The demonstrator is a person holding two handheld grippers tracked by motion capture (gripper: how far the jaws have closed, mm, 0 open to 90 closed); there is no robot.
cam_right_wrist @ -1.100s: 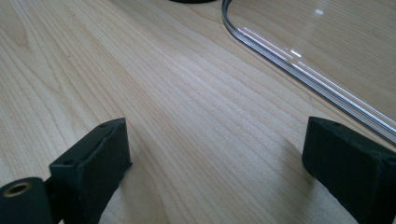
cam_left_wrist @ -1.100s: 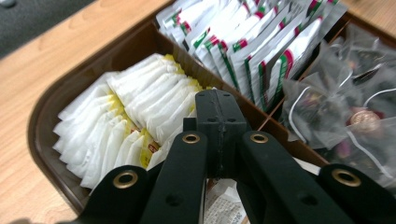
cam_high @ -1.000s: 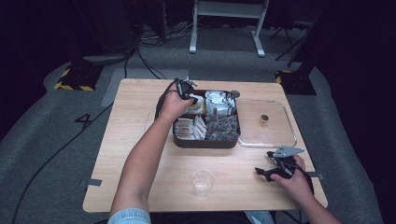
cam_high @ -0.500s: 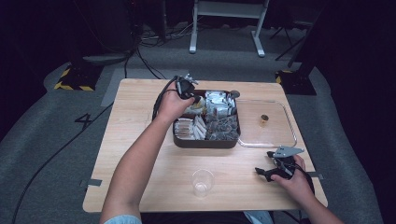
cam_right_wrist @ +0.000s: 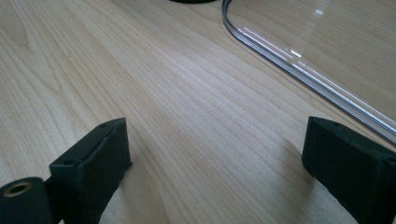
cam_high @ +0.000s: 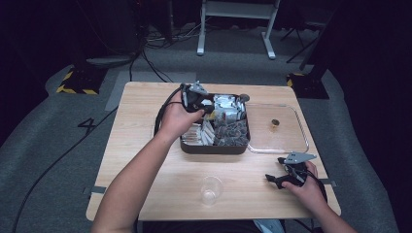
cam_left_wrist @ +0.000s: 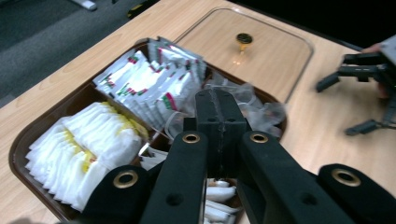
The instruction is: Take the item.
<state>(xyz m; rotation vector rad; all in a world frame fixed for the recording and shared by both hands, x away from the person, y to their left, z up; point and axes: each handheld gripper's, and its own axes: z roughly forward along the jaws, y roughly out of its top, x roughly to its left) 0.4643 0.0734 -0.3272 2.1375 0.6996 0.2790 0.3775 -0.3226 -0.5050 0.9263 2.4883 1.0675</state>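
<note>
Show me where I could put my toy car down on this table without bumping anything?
The widest bare wood lies left of the brown tray, out to the table's left edge. Another free strip runs along the near edge, left of the clear cup. The far middle is crowded: packet-filled tray, left gripper, and clear lid beside it. The right gripper occupies the near right corner.

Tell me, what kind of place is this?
Probably a lab or studio set up for recording, not a home: dark surroundings, cables across grey carpet, hazard tape, and one wooden table holding a tray of sachets.
</note>
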